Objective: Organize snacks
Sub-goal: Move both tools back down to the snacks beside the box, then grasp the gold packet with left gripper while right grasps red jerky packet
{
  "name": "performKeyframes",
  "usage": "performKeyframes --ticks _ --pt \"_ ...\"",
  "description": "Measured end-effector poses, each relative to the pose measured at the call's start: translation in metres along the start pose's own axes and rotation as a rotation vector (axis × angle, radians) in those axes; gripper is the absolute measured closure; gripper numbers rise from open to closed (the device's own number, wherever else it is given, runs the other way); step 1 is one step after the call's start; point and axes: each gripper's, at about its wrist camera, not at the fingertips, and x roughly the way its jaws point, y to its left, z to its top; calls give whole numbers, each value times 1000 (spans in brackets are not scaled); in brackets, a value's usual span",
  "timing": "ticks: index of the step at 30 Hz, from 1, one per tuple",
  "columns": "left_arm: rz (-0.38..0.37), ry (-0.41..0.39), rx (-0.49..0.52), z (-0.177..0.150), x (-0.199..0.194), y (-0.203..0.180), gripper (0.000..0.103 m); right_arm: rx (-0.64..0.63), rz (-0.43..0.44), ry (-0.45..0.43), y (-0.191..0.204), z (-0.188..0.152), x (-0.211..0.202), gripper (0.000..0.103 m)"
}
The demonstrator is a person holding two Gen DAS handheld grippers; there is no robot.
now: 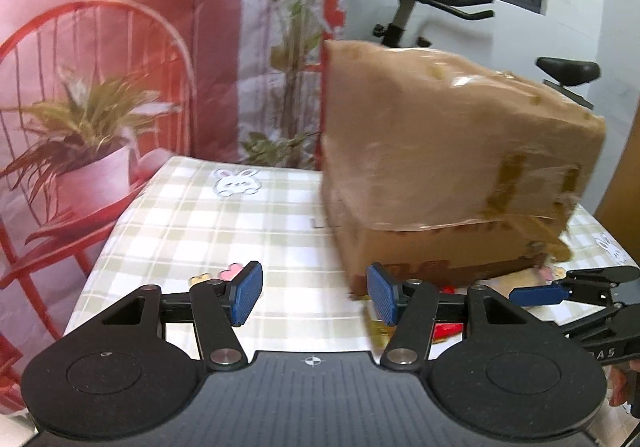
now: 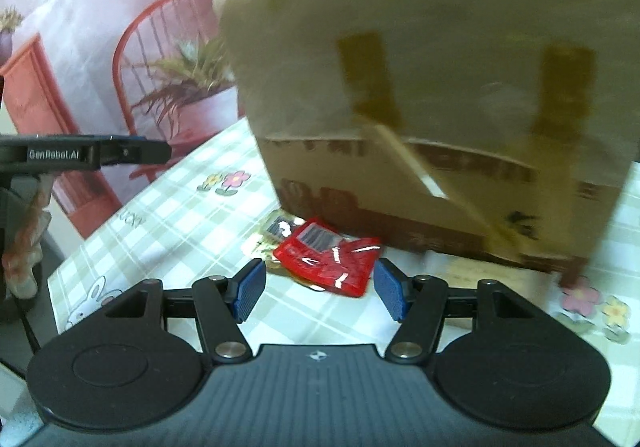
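Nearest in the left wrist view: left gripper (image 1: 315,297), tilted downward over the table, blue pads (image 1: 247,293) spread apart with only checked cloth between them, nothing pinched. Off to its right edge, the right gripper (image 1: 538,294) seen side-on, reaching in low toward the foot of the box, with a bit of the person's hand (image 1: 622,387) behind it.

Nearest in the right wrist view: right gripper (image 2: 320,289), likewise pitched downward, blue pads (image 2: 251,289) standing apart and empty. Just beyond and between those pads, a red snack packet (image 2: 332,261) lying flat on the tablecloth (image 2: 168,223), overlapping a yellowish packet (image 2: 276,231) (its print too blurred to read). Both packets just in front of the lower edge of the cardboard box (image 2: 440,87); not clear whether touching it. At the left edge, the left gripper (image 2: 120,153) side-on, held about level in the picture, with fingers (image 2: 24,247) of the hand wrapped round its grip below.

Farther back: the box, tall, wrapped in clear tape with brownish tape strips, standing on the green-and-white checked cloth with rabbit and flower prints. Beyond the table, a backdrop printed with a red chair (image 1: 100,47) and a potted plant (image 1: 88,151); at the far right an exercise bike (image 1: 568,69).
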Motion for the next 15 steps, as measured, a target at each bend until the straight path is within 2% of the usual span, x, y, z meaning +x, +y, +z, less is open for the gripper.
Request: performKeyframes --ticks 3,6,11,15 --pt "-4 6 -38 -2 11 11 43 -26 -3 23 6 7 22 40" --pt "-22 13 -61 -6 22 14 43 -15 -49 33 7 15 41 40" --pt "-58 28 -50 -14 39 12 48 12 -136 67 4 18 66 40" --pt "-78 39 -58 -19 47 10 49 46 -157 89 0 12 78 39"
